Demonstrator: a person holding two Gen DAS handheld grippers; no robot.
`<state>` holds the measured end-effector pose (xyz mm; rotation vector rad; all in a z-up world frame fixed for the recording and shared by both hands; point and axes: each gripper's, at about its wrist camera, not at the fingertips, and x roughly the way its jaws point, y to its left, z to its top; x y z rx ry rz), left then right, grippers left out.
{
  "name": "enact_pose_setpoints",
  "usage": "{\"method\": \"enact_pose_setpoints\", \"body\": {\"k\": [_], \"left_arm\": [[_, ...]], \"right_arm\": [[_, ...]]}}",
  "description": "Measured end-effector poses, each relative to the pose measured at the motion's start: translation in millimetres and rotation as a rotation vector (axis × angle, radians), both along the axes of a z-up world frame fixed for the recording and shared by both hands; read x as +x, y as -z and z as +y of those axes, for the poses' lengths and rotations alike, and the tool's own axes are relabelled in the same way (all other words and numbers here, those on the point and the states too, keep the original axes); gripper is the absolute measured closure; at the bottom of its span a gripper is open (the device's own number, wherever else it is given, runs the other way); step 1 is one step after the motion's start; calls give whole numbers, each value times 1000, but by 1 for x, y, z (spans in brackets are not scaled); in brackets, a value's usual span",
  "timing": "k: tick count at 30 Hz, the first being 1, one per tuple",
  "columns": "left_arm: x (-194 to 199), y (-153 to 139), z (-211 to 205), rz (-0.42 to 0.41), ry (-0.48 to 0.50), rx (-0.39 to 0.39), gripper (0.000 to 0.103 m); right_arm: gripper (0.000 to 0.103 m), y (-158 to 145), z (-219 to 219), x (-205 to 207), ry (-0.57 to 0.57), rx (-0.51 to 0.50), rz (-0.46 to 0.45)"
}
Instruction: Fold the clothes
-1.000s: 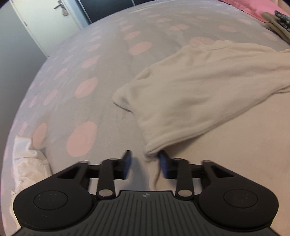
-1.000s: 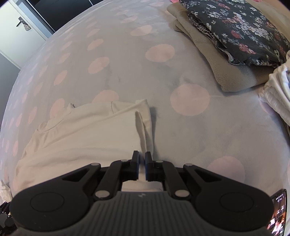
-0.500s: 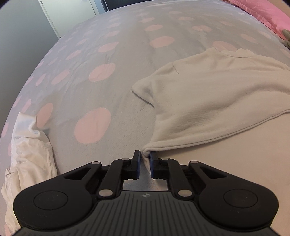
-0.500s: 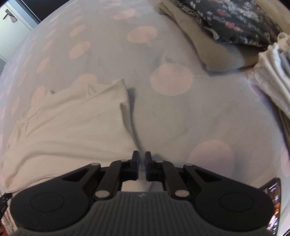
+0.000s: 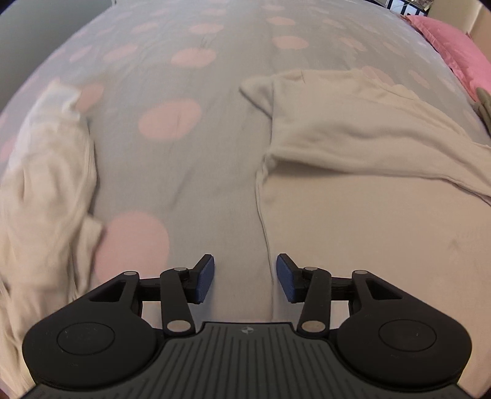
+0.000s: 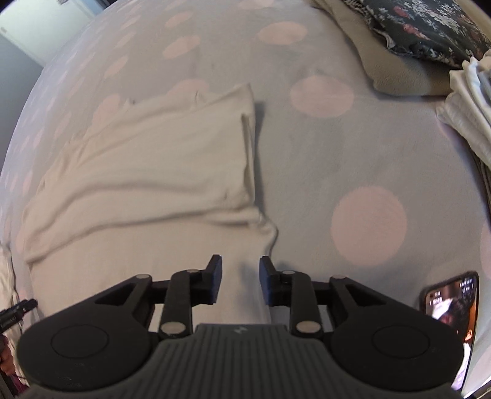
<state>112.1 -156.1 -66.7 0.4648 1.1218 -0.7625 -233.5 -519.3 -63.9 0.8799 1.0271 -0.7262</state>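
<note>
Shirt edge between opening left fingers

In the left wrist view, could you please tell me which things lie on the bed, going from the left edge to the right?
Crumpled white garment → bare stretch of grey bedspread with pink dots → cream knitted top laid out flat → pink pillow at the far right corner.

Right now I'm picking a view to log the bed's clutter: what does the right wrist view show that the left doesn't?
Right wrist only: a floral garment on a folded pile, a phone, and the right gripper, opening over cloth.
Left wrist only: a crumpled white garment, a pink pillow, and the left gripper, opening.
Both: the cream top on the dotted bedspread.
</note>
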Motion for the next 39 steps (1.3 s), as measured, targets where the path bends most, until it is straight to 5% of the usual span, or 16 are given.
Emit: {"method": "enact_pose_setpoints", "body": {"k": [13,20,27,32,35,39], "left_arm": [[-62,9,47,78,89,67,51],[-90,12,66,83,127,175,47],[-104,13,83,145,98,247,45],[-116,11,82,125,140,243,69],[-121,4,80,115,155,227,97],[-113,-12,81,108,126,184,99]], "right_arm": [[65,37,81,-44,-196,71,131],[54,43,134,-56,-354,32,189],[57,44,164,-66,-402,4,215],[92,38,178,-64,-411,-43,216],[95,30,179,-64,-400,-63,209],[96,17,173,-66,-376,-67,187]]}}
